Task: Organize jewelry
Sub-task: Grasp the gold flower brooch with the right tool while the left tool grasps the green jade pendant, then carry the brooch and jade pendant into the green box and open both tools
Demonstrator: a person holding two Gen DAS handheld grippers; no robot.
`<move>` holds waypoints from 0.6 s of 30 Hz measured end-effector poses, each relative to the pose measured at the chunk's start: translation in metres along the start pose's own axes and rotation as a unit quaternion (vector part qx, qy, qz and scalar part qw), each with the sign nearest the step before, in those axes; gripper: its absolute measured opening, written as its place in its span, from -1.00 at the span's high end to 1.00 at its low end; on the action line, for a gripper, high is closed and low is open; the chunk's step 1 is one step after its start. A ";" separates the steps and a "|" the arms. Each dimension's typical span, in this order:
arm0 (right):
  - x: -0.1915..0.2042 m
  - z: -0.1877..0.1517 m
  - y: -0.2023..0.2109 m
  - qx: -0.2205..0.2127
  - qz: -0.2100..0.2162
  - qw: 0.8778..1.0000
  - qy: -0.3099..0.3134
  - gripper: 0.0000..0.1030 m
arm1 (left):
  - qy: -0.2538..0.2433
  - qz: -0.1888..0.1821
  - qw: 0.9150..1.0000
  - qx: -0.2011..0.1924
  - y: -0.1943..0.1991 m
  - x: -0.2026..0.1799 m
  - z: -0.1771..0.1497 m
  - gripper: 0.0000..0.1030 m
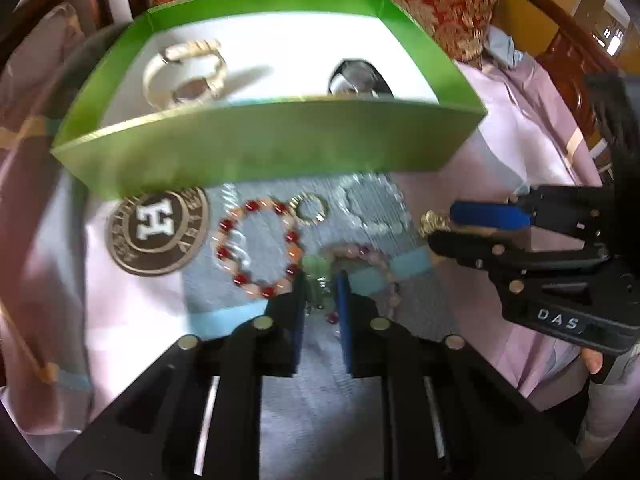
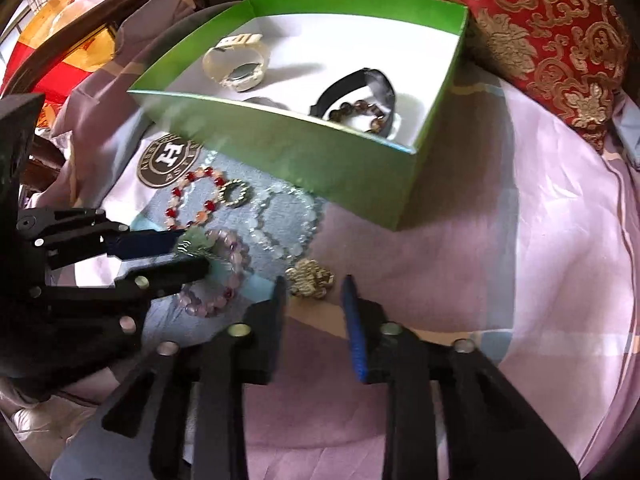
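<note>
The left gripper (image 1: pixel 320 280) has its fingers (image 1: pixel 294 312) only a little apart, with a pale green jade-looking pendant (image 1: pixel 316 280) sitting right in the gap between the tips. It's blurry there, so I can't tell whether the pads actually press on it. From the right wrist view the same pendant (image 2: pixel 194 242) shows at the tips of those fingers, lying on top of a lilac bead bracelet (image 2: pixel 224 276) that curls just beyond and below them.

The right gripper (image 2: pixel 316 286) has its fingers (image 2: pixel 356 336) clearly apart, nothing clamped. A little gold filigree brooch (image 2: pixel 312 278), lumpy and flower-ish, lies just ahead of the tips, closer to the left-hand finger.

Further out past the left fingers: a bracelet of red and peach round beads (image 1: pixel 258 246), a small twisted gold ring (image 1: pixel 308 209) touching it, and a clear bead strand (image 2: pixel 286 220), glassy and hard to make out. Beyond all that is an open green cardboard box (image 1: pixel 260 148) with a white floor, holding a cream watch (image 2: pixel 238 62), a black strap (image 2: pixel 352 88) and a brown bead bracelet (image 2: pixel 360 114).

Writing: a round brown-and-gold badge (image 1: pixel 158 232) with a big "H" printed on the pinkish bedding (image 2: pixel 500 260), and "DAS" on the right gripper's body. Red-gold brocade cushion (image 2: pixel 520 20) behind the box.
</note>
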State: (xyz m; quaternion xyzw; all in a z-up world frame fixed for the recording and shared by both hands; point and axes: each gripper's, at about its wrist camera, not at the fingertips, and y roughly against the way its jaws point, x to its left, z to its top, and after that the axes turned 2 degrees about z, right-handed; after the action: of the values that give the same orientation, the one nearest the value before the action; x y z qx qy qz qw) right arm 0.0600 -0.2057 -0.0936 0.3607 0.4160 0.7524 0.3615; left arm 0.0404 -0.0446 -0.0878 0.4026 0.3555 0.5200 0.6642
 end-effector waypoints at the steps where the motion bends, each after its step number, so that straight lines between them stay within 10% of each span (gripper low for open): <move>1: -0.001 0.000 0.001 -0.001 0.002 1.000 -0.001 0.38 | 0.002 0.001 1.000 -0.007 0.004 0.003 0.001 0.72; 9: 0.006 -0.001 -0.004 0.002 0.004 1.000 0.011 0.38 | 0.027 0.007 0.999 -0.035 0.031 0.027 0.007 0.72; 18: 0.006 0.002 0.007 -0.023 0.029 0.999 0.016 0.81 | 0.044 0.014 0.999 -0.014 0.019 0.037 0.002 0.72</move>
State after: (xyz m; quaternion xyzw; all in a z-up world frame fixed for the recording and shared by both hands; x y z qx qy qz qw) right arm 0.0574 -0.2023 -0.0848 0.3521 0.3939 0.7779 0.3404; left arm 0.0426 -0.0063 -0.0719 0.3752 0.3716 0.5509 0.6463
